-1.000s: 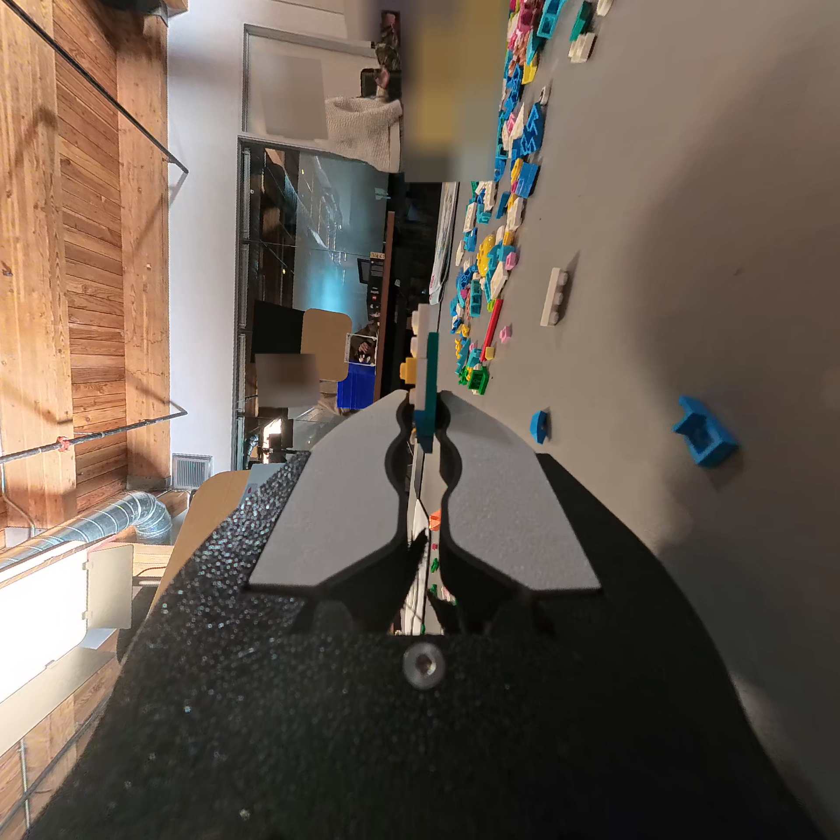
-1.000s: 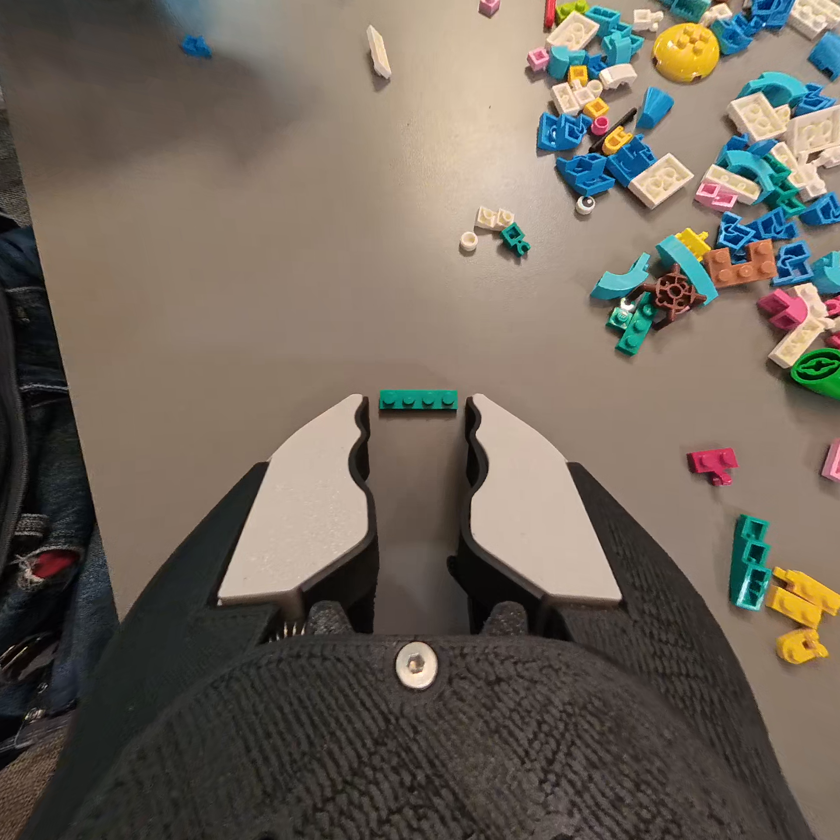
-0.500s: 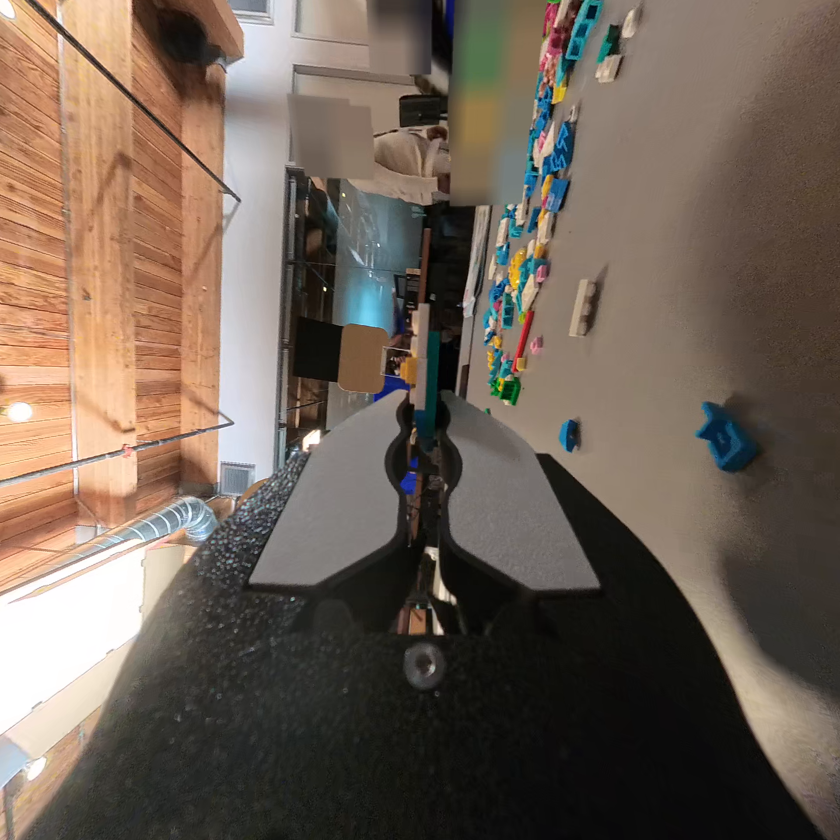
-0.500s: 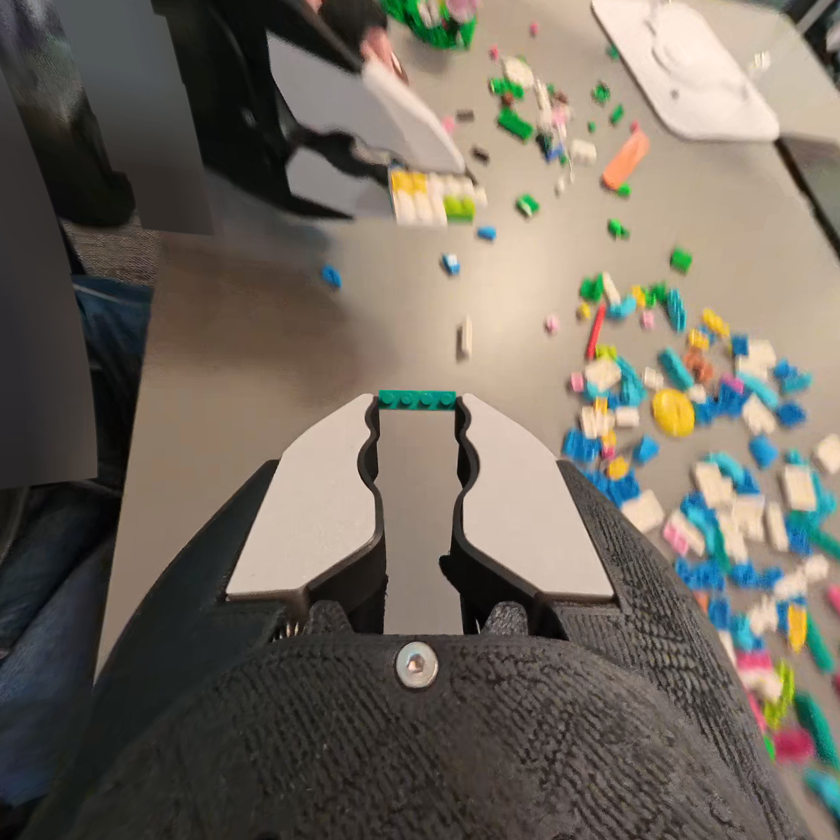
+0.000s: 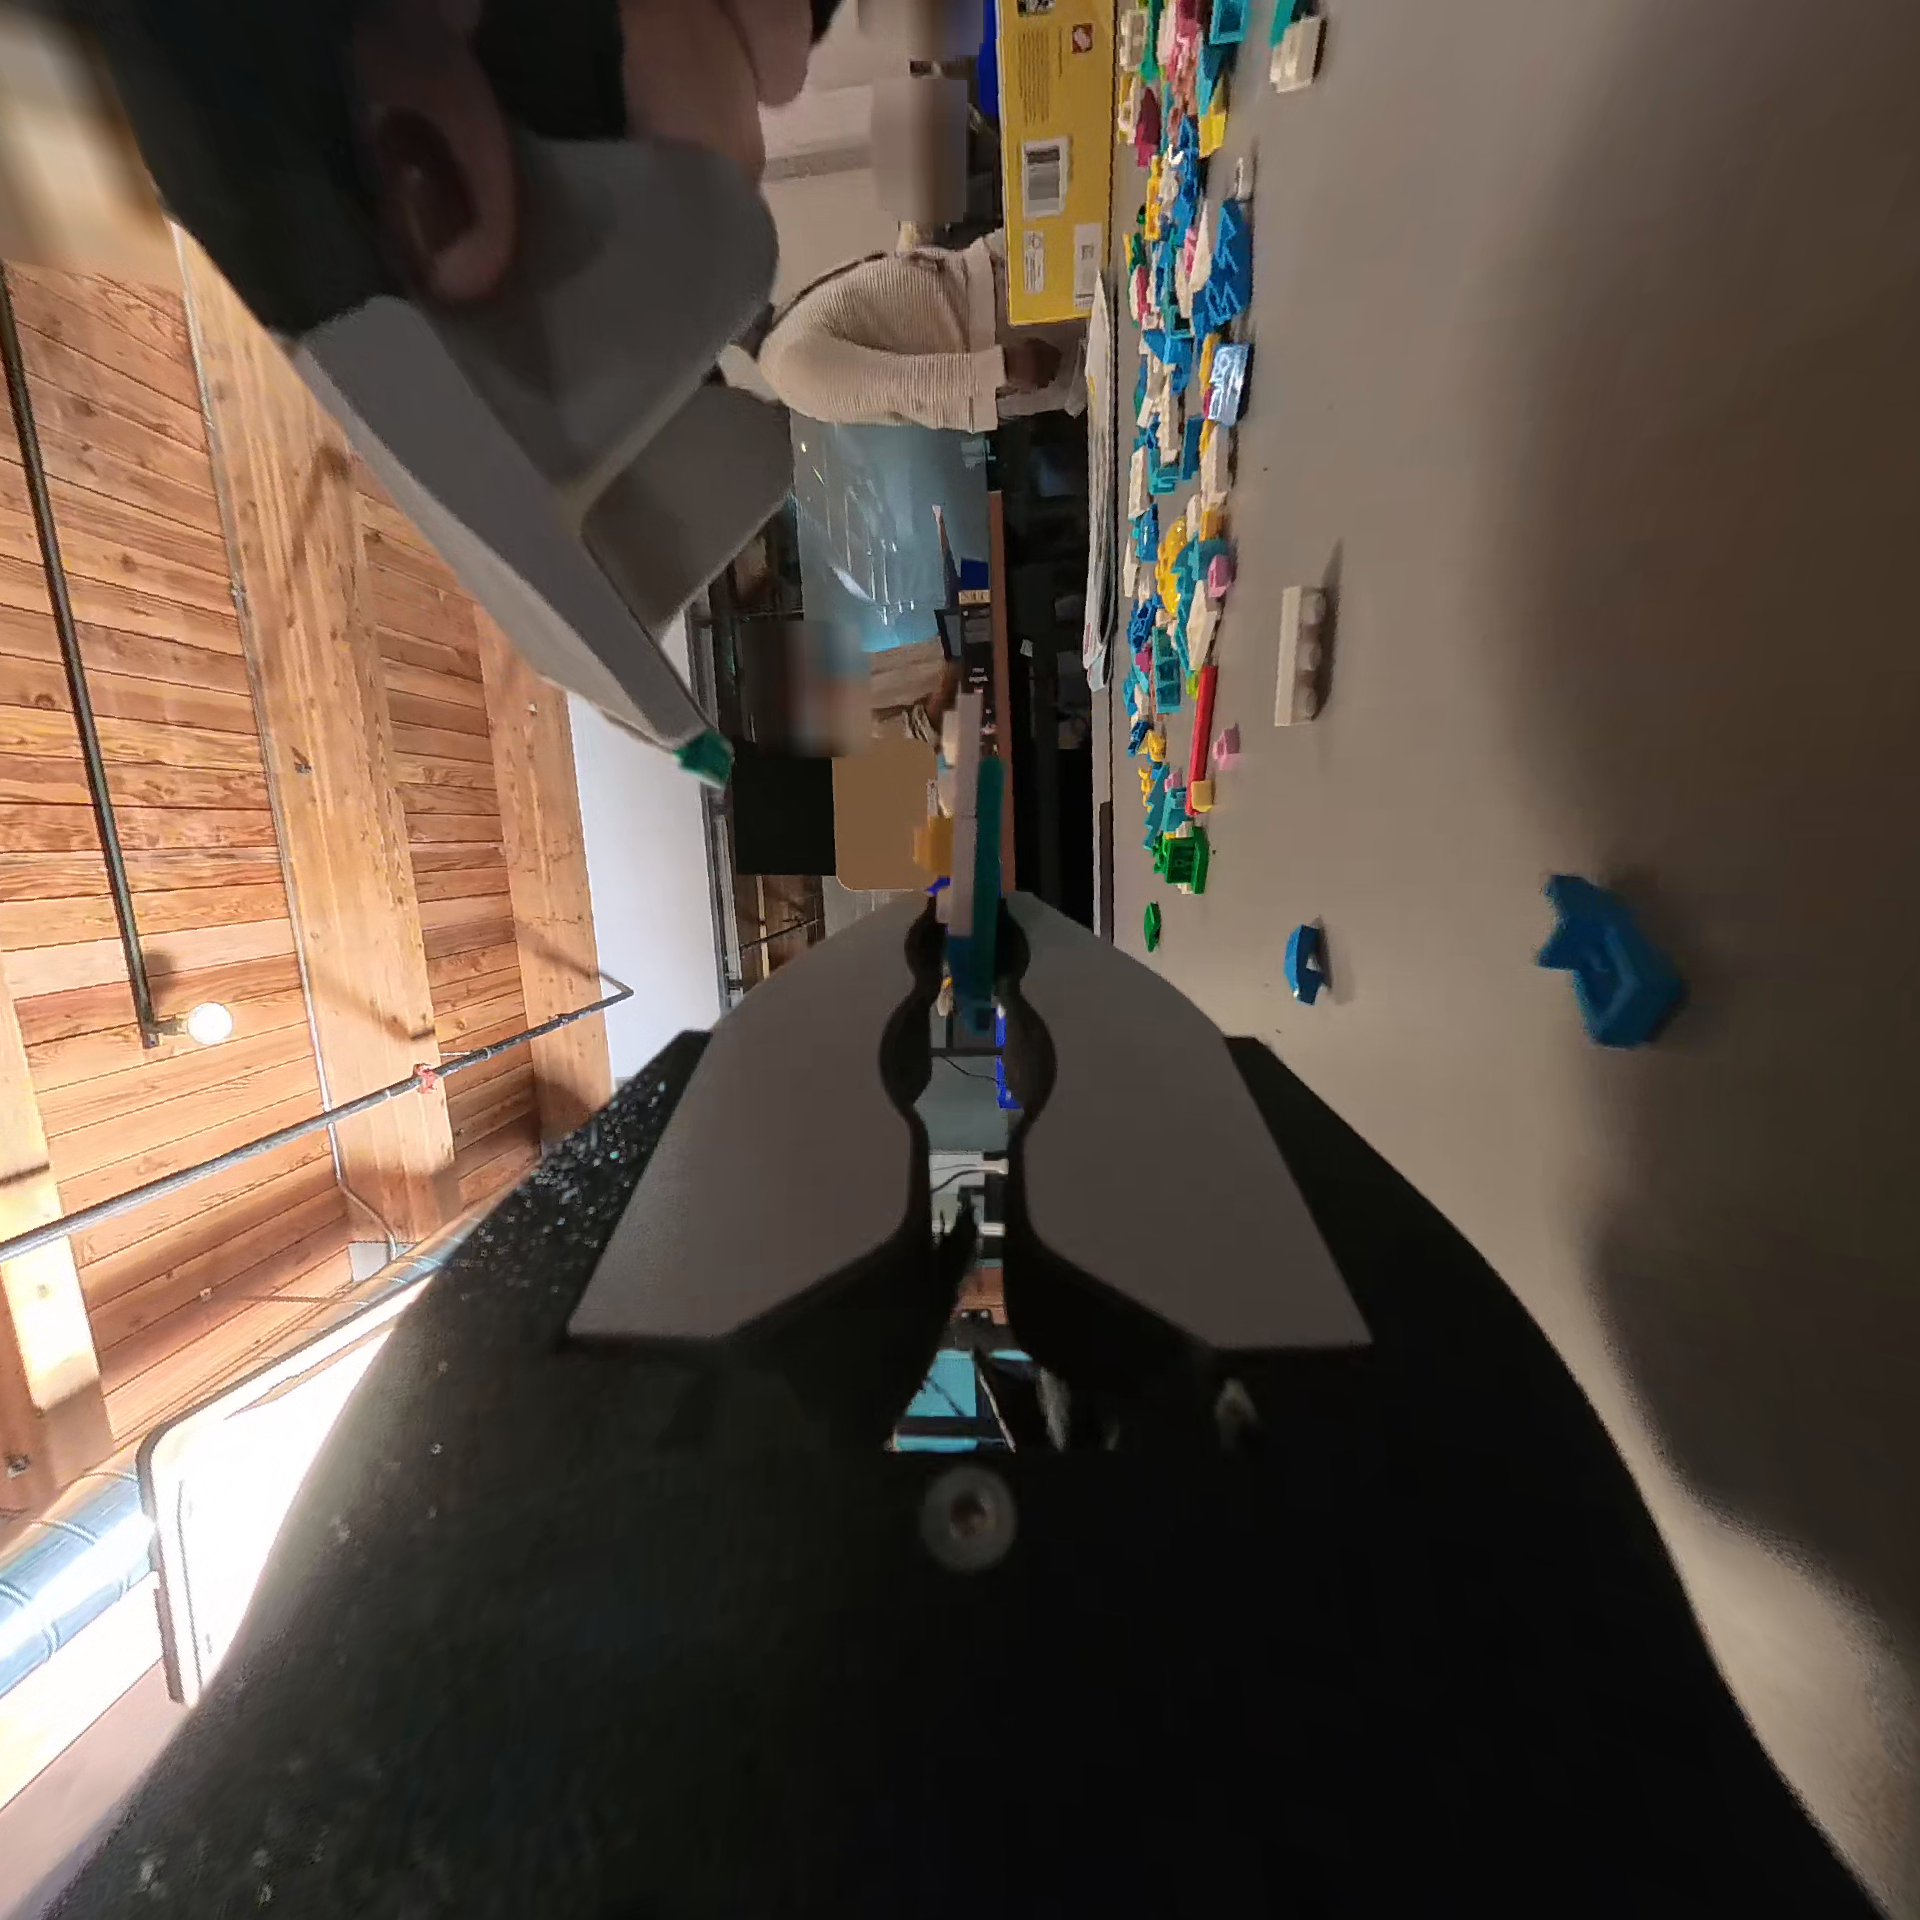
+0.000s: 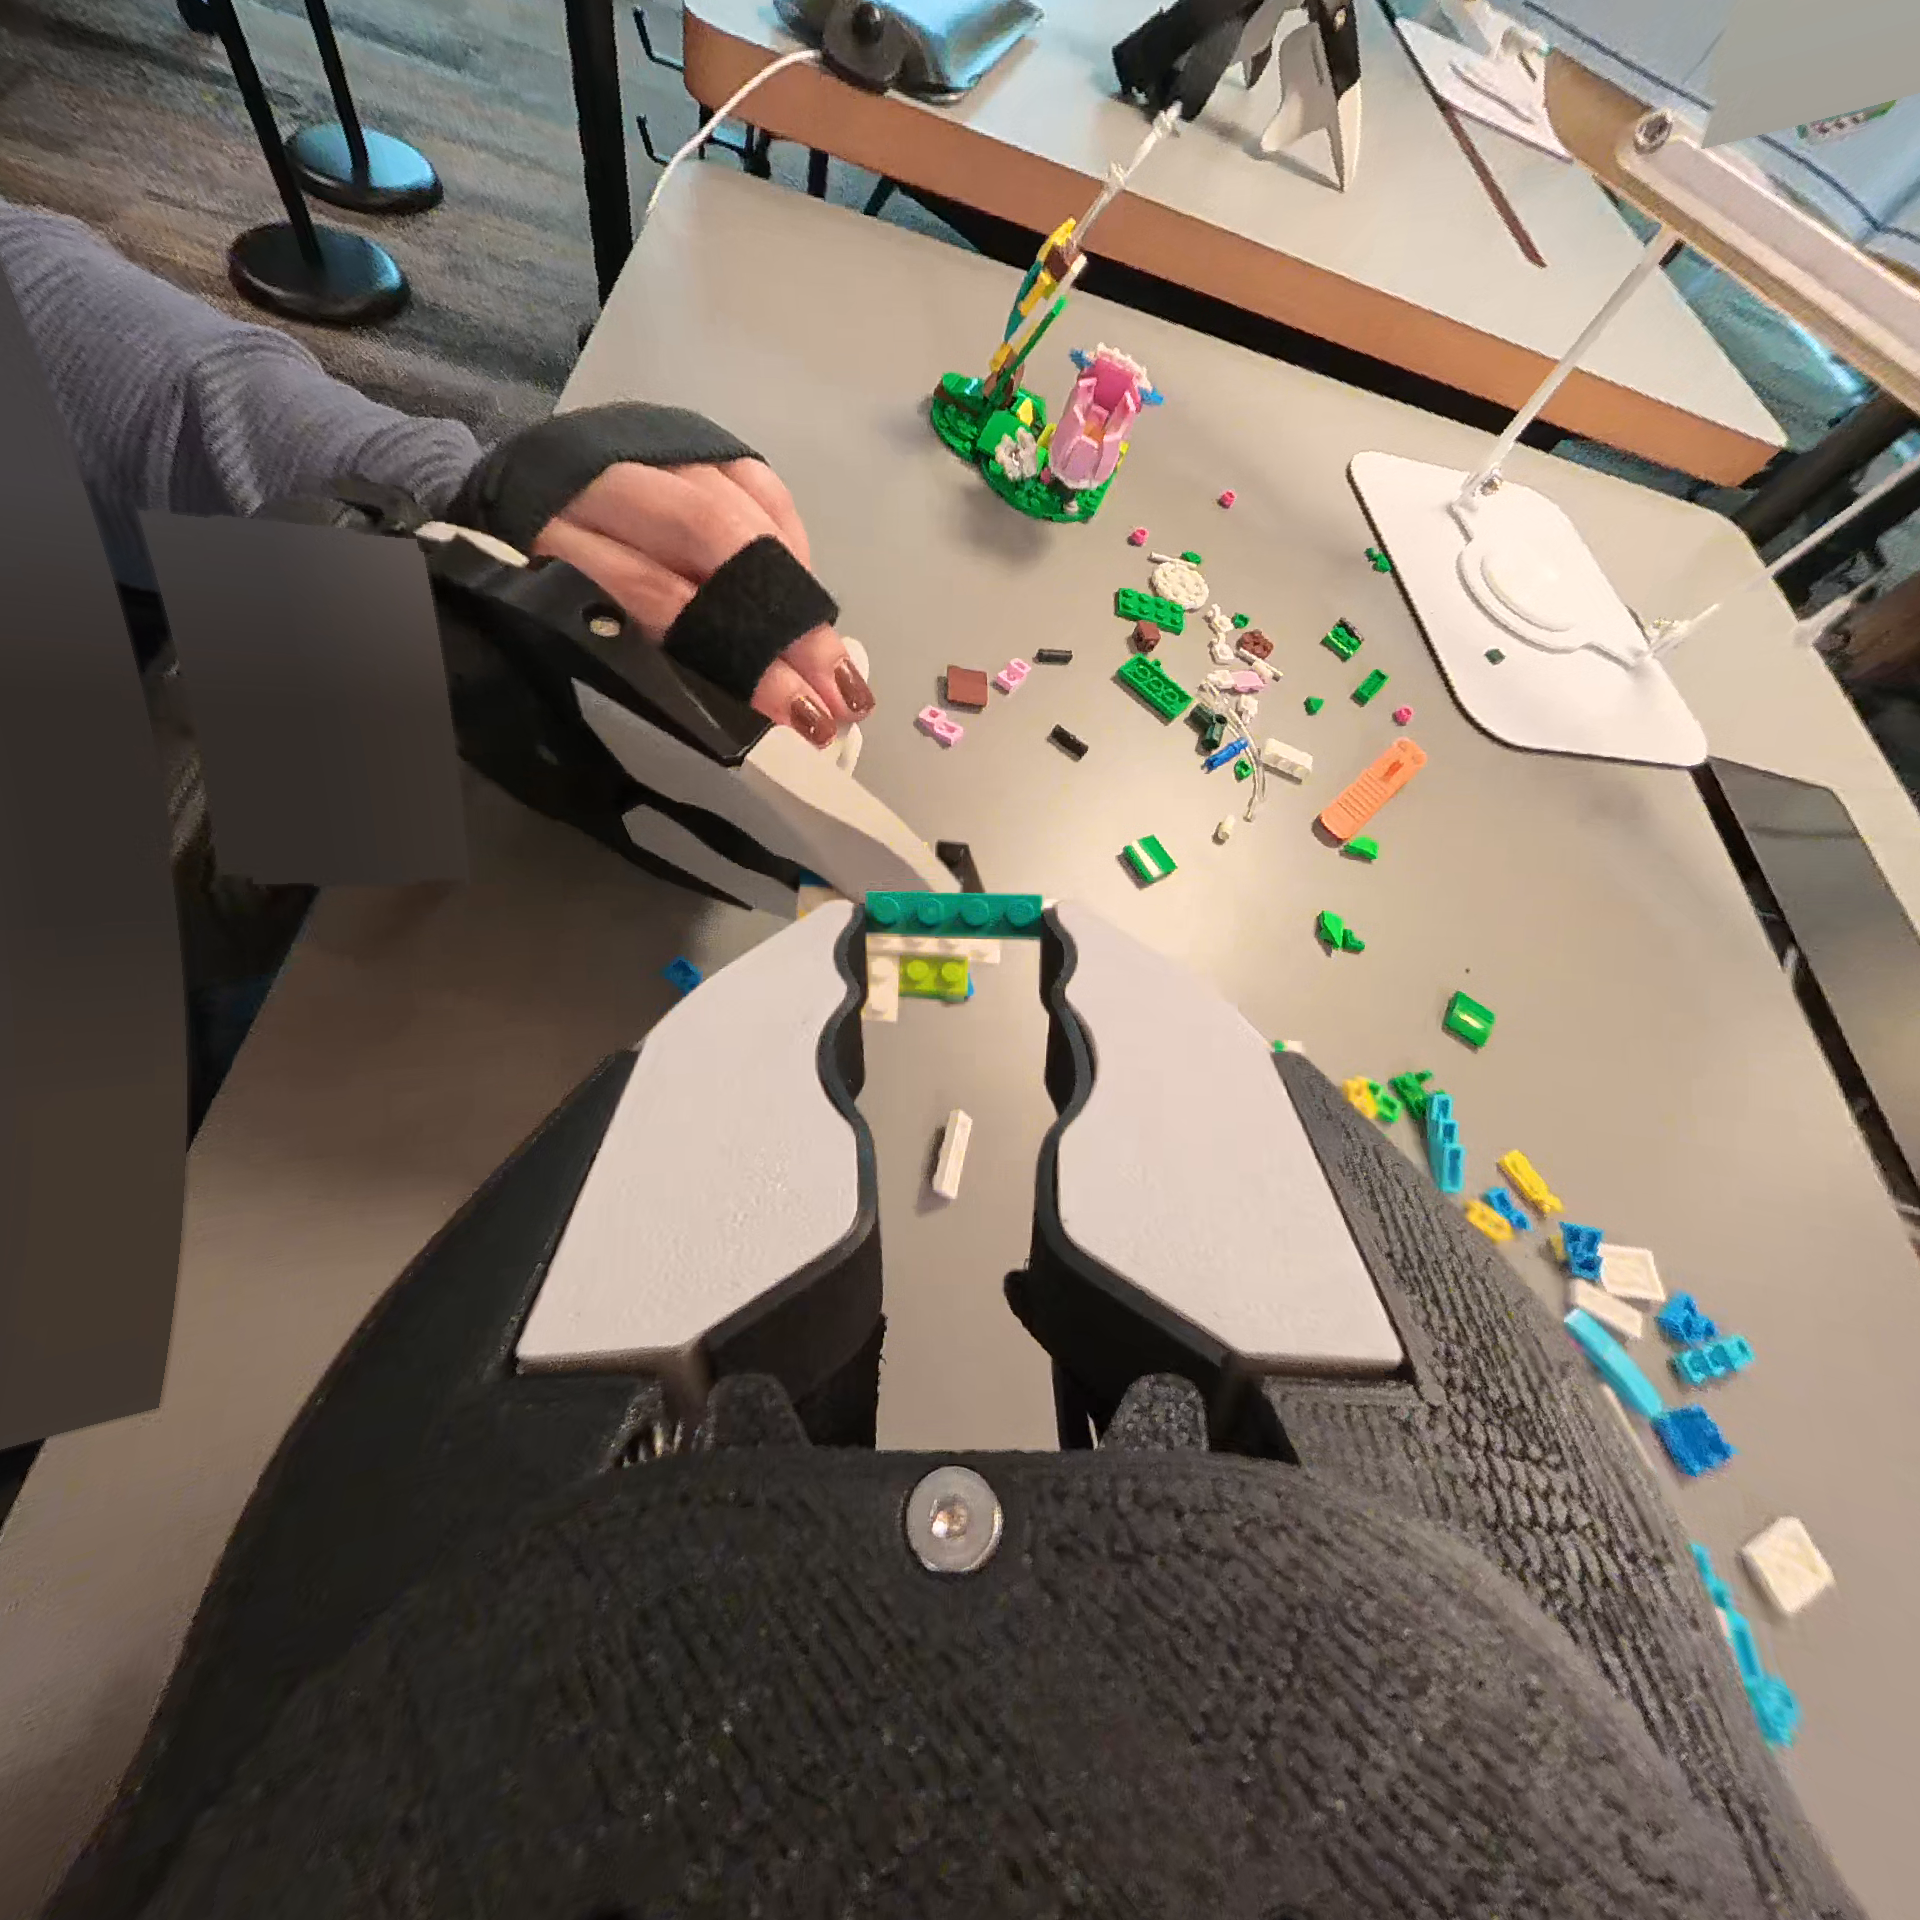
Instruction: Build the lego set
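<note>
My right gripper (image 6: 954,927) is shut on a green four-stud plate (image 6: 954,910), held by its ends between the fingertips above the grey table (image 6: 1507,935). Just beyond and below it is a small flat assembly (image 6: 925,971) of white and lime bricks, held by my left gripper (image 6: 831,816) coming in from the left. In the left wrist view my left gripper (image 5: 971,920) is shut on that assembly (image 5: 971,831), seen edge-on with white, teal and yellow layers. The right gripper (image 5: 582,540) shows at upper left with the green plate (image 5: 702,756) at its tip, apart from the assembly.
A finished flower model (image 6: 1039,436), a white stand base (image 6: 1527,613) and an orange brick separator (image 6: 1371,788) stand beyond. Loose bricks lie scattered to the right (image 6: 1621,1309). A white plate (image 6: 951,1153) lies under my right gripper. A blue brick (image 5: 1610,977) lies near my left gripper. The left gripper's tips are roughly 5 cm from the right gripper's. Both grippers' tips are roughly 25 cm from the orange brick separator (image 6: 1371,788).
My right gripper has shut on the green plate, lifted it off the table and carried it over to the assembly in my left gripper. The left gripper stays shut.
</note>
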`<action>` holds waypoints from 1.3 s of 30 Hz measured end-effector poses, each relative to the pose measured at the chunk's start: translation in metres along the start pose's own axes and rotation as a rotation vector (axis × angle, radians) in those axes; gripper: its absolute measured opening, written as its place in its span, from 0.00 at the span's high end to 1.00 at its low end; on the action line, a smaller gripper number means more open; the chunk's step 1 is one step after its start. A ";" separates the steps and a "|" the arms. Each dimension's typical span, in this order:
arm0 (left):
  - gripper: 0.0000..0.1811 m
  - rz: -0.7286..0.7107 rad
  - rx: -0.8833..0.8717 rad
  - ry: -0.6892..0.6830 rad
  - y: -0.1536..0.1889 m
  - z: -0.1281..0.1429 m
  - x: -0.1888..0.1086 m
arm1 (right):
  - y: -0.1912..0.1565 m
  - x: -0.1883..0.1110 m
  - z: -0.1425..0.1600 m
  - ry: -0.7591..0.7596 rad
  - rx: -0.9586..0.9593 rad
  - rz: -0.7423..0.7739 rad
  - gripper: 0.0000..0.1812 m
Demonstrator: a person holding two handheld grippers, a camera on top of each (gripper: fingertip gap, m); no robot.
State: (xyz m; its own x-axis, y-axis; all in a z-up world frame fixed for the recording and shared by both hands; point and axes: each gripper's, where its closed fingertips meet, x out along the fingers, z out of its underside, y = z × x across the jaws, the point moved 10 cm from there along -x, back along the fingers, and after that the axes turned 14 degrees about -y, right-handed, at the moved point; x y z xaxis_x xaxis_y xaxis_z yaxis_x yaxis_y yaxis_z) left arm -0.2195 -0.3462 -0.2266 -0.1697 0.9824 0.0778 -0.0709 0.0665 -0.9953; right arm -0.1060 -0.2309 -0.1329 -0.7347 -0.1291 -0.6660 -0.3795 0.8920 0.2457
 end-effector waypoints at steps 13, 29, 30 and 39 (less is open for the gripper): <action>0.96 -0.004 -0.039 -0.013 -0.002 -0.003 0.002 | -0.013 0.002 -0.003 -0.113 0.020 -0.043 0.83; 0.96 -0.004 -0.039 0.031 -0.002 -0.006 -0.001 | -0.015 0.015 0.001 -0.213 0.045 -0.087 0.83; 0.96 -0.005 -0.039 0.032 -0.002 -0.006 -0.001 | -0.014 0.016 0.001 -0.213 0.049 -0.090 0.83; 0.96 -0.006 -0.023 0.031 -0.001 -0.007 -0.001 | -0.013 0.020 0.002 -0.221 0.099 -0.112 0.83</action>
State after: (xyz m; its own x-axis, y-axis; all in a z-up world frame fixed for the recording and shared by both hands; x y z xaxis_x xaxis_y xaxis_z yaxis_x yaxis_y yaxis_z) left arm -0.2123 -0.3459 -0.2262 -0.1392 0.9868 0.0827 -0.0495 0.0765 -0.9958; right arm -0.1143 -0.2436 -0.1506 -0.5465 -0.1411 -0.8255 -0.3866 0.9169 0.0992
